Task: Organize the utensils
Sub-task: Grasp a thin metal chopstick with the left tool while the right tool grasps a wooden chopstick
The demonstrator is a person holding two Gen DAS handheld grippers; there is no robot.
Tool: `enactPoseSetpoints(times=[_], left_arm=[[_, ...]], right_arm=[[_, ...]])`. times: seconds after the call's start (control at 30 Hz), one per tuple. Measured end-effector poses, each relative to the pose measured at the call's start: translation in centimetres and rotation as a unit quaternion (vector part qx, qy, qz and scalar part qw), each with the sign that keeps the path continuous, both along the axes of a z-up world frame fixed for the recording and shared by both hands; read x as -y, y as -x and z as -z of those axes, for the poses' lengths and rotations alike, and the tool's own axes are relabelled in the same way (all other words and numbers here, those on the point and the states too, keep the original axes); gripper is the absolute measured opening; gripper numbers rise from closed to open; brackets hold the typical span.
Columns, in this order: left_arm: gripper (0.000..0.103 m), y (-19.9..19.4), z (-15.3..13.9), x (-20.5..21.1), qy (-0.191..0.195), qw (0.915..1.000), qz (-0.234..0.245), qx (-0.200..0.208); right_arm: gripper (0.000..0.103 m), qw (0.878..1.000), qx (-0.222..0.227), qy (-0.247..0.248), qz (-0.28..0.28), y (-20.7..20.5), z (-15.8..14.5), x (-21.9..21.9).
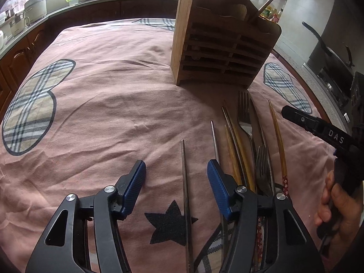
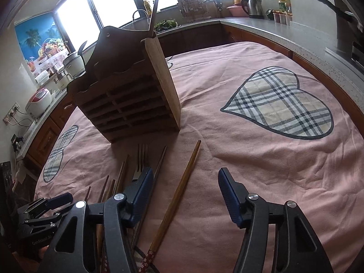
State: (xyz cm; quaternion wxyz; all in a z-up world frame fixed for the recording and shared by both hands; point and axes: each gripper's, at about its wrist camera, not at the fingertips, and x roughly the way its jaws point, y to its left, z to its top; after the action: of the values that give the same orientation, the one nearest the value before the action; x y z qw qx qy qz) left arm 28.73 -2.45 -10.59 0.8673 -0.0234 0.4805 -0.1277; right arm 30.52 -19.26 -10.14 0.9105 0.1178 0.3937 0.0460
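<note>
A wooden slatted utensil holder [image 1: 223,45] stands on the pink cloth; it also shows in the right wrist view [image 2: 129,91], with a chopstick [image 2: 155,6] standing in it. Several utensils lie in front of it: a steel chopstick [image 1: 185,182], wooden chopsticks [image 1: 238,145], forks [image 1: 243,111] and a knife [image 1: 257,122]. My left gripper [image 1: 176,170] is open, low over the steel chopstick, which lies between its fingers. My right gripper [image 2: 185,179] is open over a wooden chopstick [image 2: 179,188] with a red flowered end. The right gripper [image 1: 318,127] also shows in the left wrist view.
The pink cloth [image 2: 250,147] with plaid hearts [image 2: 279,104] and a black star [image 1: 168,223] covers the table. Kitchen counters ring it, with a kettle [image 2: 252,6], rice cookers [image 2: 38,102] and a pan [image 1: 329,52]. The left gripper's body [image 2: 43,216] sits at the lower left.
</note>
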Motion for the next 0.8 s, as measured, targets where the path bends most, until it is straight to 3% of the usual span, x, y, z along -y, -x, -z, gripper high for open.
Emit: enactPoseSetpoints(times=[0.17,0.27,0.33,0.4,0.43,0.6,0.8], left_arm=[[0.052,-0.6,0.3,0.9,-0.019,0.9996,0.019,0.001],[0.038,-0.8,0.4,1.6,-0.042,0.9987,0.029,0.008],[0.020,-0.9,0.5,1.9,-0.054,0.9979,0.032,0.014],[0.009,-1.2,0.5,1.9,-0.056,0.9978,0.035,0.014],[0.005,-1.4,0.6,1.9,-0.054,0.9978,0.035,0.013],[0.004,-1.5,0.5,1.6,-0.044,0.9982,0.038,0.013],[0.003,-0.9,-0.3,0.2,0.003,0.9995,0.029,0.007]], right_arm=[[0.047,1.000,-0.027,0.014,-0.002,-3.1,1.2,-0.2],[0.042,0.999,-0.045,0.029,-0.011,-4.5,2.1,-0.4],[0.031,0.998,-0.045,0.048,-0.012,-4.8,2.1,-0.8],[0.013,0.998,-0.046,0.049,-0.010,-4.9,2.3,-0.8],[0.013,0.998,-0.045,0.050,-0.010,-4.8,2.3,-0.8],[0.010,0.998,-0.045,0.031,-0.009,-4.7,2.4,-0.4],[0.005,0.999,-0.033,0.010,-0.019,-3.4,1.3,-0.3]])
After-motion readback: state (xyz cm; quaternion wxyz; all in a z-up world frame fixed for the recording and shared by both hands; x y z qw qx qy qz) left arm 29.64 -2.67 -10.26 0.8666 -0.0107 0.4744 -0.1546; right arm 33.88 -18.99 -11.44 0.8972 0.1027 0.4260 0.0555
